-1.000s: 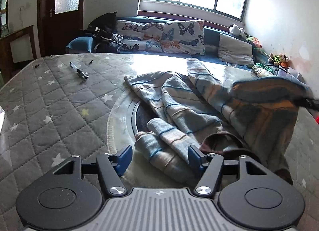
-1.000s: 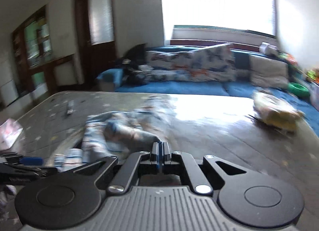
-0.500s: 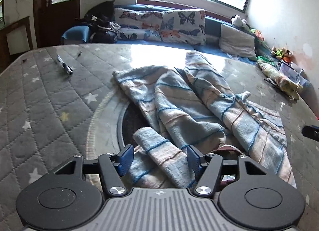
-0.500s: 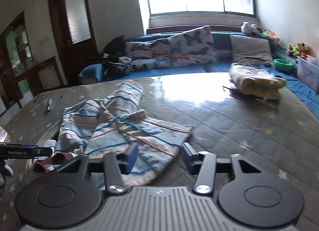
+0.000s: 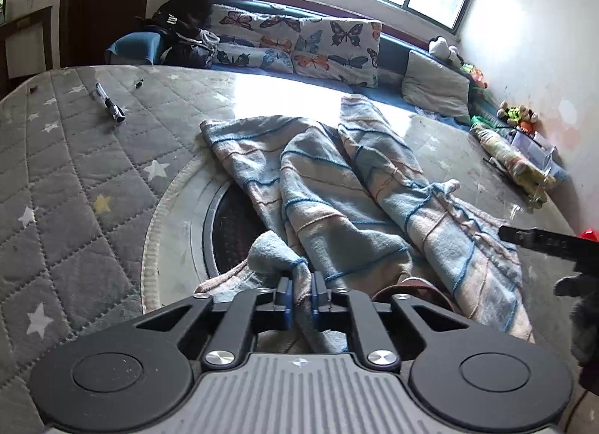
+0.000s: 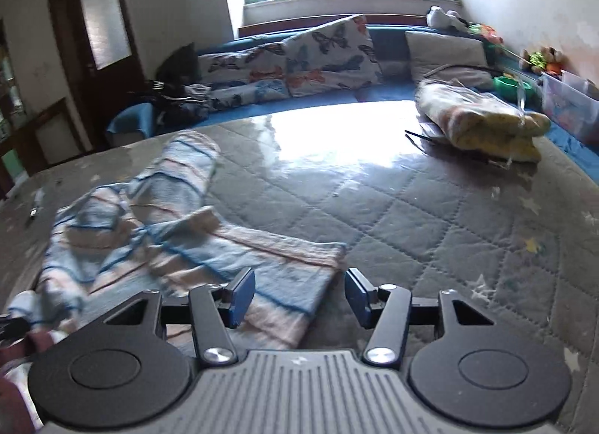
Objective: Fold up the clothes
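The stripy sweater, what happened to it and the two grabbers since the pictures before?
The left gripper was open around a fold of the sweater; its jaws just closed and now pinch it. The right gripper had lifted the sweater's other side while shut, then opened and dropped it flat; it is now open, low over the hem. The pen and the bed stayed as they were.

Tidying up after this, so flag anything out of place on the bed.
A pen lies loose on the quilted mattress, far left of the striped garment, with a small dark bit beyond it. A bagged bundle sits at the far right edge. The garment itself is crumpled, not yet folded.
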`<action>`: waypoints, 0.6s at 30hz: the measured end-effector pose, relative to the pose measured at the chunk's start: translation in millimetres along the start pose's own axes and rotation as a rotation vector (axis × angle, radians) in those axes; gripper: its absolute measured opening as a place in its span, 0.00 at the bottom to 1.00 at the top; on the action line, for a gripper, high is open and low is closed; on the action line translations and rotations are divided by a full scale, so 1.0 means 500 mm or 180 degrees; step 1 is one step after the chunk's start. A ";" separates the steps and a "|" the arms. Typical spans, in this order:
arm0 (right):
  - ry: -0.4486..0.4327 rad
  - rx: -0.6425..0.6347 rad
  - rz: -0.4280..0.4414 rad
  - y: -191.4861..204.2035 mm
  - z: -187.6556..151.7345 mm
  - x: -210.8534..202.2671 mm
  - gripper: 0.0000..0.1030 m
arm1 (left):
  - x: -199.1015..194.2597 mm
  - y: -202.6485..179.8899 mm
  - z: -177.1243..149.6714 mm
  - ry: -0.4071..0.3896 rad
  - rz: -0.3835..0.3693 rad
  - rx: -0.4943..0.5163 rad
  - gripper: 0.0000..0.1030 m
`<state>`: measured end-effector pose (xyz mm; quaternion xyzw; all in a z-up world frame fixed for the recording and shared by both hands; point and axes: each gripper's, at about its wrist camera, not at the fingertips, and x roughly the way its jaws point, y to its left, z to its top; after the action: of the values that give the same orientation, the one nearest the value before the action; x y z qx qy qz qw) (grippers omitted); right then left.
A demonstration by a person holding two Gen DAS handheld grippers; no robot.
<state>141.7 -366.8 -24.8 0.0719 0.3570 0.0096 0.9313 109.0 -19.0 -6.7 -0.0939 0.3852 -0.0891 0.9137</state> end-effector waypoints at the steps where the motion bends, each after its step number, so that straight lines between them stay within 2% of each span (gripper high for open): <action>1: 0.0006 0.0021 0.0018 -0.001 -0.002 0.004 0.42 | -0.004 0.001 0.000 -0.0021 -0.0002 -0.0008 0.08; 3: 0.0007 0.0040 0.0056 -0.001 -0.007 0.008 0.16 | -0.015 0.005 0.001 -0.0075 0.0005 -0.0023 0.06; 5: -0.0040 0.0080 0.0071 -0.002 -0.012 -0.003 0.04 | -0.029 0.010 0.002 -0.0141 0.0041 -0.0038 0.05; 12: -0.0400 0.0266 -0.0022 -0.030 -0.020 -0.094 0.00 | -0.098 0.043 0.010 -0.0443 0.0201 -0.0137 0.05; 17: -0.0650 0.0206 -0.0246 -0.051 -0.036 -0.177 0.00 | -0.150 0.075 0.002 -0.0610 0.0321 -0.0227 0.05; 18: -0.0631 0.0234 -0.0216 -0.057 -0.039 -0.188 0.00 | -0.160 0.081 -0.002 -0.0637 0.0340 -0.0247 0.05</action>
<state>57.7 -398.8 19.0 0.0945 0.2655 -0.0422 0.9585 57.1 38.8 38.0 -0.1169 0.2997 -0.0154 0.9467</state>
